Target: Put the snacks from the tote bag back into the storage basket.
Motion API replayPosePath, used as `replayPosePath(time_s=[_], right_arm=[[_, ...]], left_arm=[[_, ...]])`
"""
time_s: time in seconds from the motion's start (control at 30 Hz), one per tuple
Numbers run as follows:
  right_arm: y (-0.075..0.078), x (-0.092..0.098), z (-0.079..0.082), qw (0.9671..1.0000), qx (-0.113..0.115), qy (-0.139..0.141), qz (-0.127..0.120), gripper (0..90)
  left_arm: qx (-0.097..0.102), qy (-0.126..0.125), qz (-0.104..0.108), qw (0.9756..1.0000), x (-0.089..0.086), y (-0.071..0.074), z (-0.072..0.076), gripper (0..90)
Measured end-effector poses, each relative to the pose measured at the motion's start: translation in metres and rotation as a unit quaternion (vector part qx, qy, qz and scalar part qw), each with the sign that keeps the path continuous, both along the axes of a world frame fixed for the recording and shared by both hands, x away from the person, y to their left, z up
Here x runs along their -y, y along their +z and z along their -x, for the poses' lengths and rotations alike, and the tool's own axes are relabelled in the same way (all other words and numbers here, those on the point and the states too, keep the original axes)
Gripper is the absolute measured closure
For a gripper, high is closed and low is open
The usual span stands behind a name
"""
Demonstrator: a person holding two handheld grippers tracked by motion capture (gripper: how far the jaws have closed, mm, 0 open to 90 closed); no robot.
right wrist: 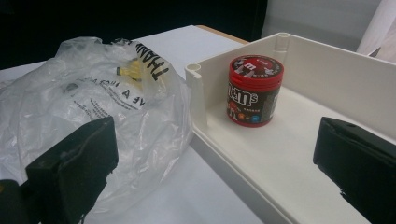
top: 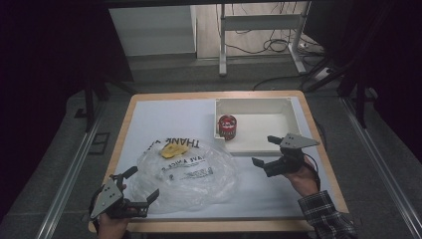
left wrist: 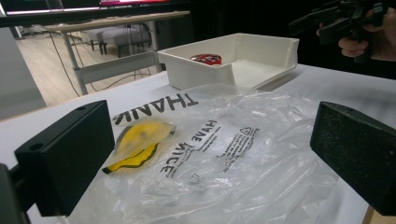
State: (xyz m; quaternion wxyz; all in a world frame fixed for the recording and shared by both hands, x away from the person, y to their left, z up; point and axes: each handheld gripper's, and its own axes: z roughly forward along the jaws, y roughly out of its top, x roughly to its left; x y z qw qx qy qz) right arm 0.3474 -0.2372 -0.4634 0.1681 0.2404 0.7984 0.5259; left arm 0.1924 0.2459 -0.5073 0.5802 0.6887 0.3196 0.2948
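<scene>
We list the table point(top: 149, 104) first: a wooden-edged top under a white sheet, seen from above.

Item one, a clear plastic bag point(top: 191, 172), crumpled, lying on the near left half of the sheet. It bears black lettering and a yellow smiley print point(top: 173, 150) toward its far side. In the left gripper view the bag point(left wrist: 233, 154) spreads between the two black jaws, with the yellow print point(left wrist: 135, 144) close to the left one.

Item two, a white tray point(top: 293, 114) at the far right of the table, open on its near side. The bag's right edge lies just beside the tray's near left corner.

Item three, a red-lidded candy tub point(top: 227, 126), upright in the tray's near left corner, close to the left wall. In the right gripper view we read its brown label and red lid point(right wrist: 255, 91) clearly.

Item four, the left gripper point(top: 144, 186), held at the near left edge of the table, jaws spread wide at the bag's near left edge; we cannot tell whether they touch the plastic.

Item five, the right gripper point(top: 265, 150), held above the sheet just near the tray's open side, jaws spread wide and holding nothing, pointed left toward the tub and well apart from it.
</scene>
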Motion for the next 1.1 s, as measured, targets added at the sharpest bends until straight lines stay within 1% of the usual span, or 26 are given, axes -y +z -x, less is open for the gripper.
replayPosePath(time_s=[0.17, 0.53, 0.8, 0.93, 1.1], right_arm=[[-0.001, 0.006, 0.005, 1.0000, 0.002, -0.005, -0.006, 0.1], [-0.001, 0.018, 0.017, 0.9997, 0.014, -0.012, -0.015, 0.1], [-0.004, 0.026, 0.024, 0.9995, 0.013, -0.019, -0.021, 0.1], [-0.004, 0.030, 0.029, 0.9993, 0.020, -0.022, -0.024, 0.1], [-0.004, 0.034, 0.034, 0.9991, 0.021, -0.028, -0.026, 0.1]], left_arm=[[-0.001, 0.000, 0.003, 1.0000, -0.001, 0.000, 0.000, 0.0], [-0.001, 0.000, 0.002, 1.0000, 0.000, 0.000, 0.000, 0.0], [-0.001, 0.000, 0.001, 1.0000, 0.000, 0.000, 0.000, 0.0], [-0.002, -0.001, 0.002, 1.0000, 0.000, 0.000, 0.000, 0.0], [-0.001, 0.000, 0.002, 1.0000, 0.000, 0.000, 0.000, 0.0]])
